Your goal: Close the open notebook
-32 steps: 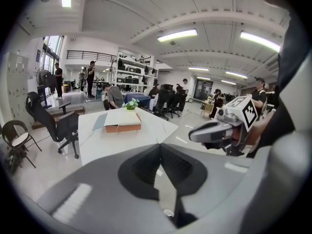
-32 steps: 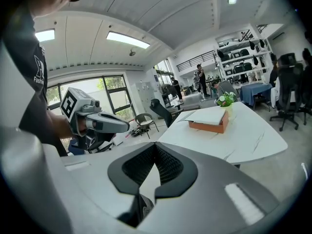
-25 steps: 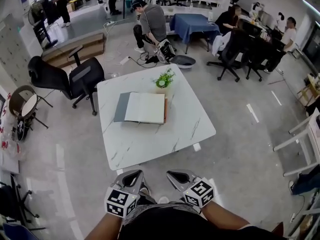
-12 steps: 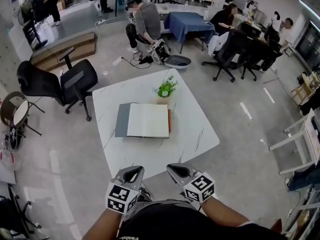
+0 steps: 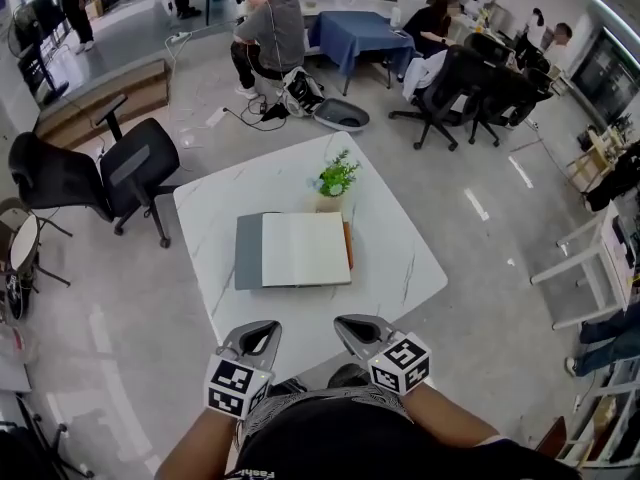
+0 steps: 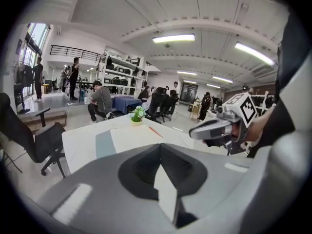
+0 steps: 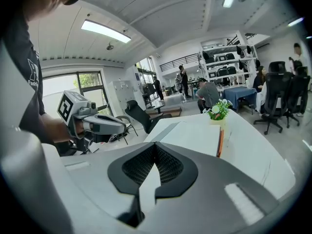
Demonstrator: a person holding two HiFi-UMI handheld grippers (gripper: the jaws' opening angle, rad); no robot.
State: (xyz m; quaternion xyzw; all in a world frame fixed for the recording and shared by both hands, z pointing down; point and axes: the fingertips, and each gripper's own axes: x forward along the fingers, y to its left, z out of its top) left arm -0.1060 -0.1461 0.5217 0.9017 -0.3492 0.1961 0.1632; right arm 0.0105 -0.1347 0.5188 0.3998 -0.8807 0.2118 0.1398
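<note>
Left tool with jaws together and empty, right tool likewise closed on nothing, both off the near edge of the white surface, open notebook flat at mid-surface, just beside potted plant

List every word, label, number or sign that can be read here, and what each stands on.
"Fash": on the person's dark shirt, the rest cut off.
Left gripper and right gripper: square marker patterns only, no words.
Open notebook: no writing can be made out.
Everything else: too small or blurred.
</note>
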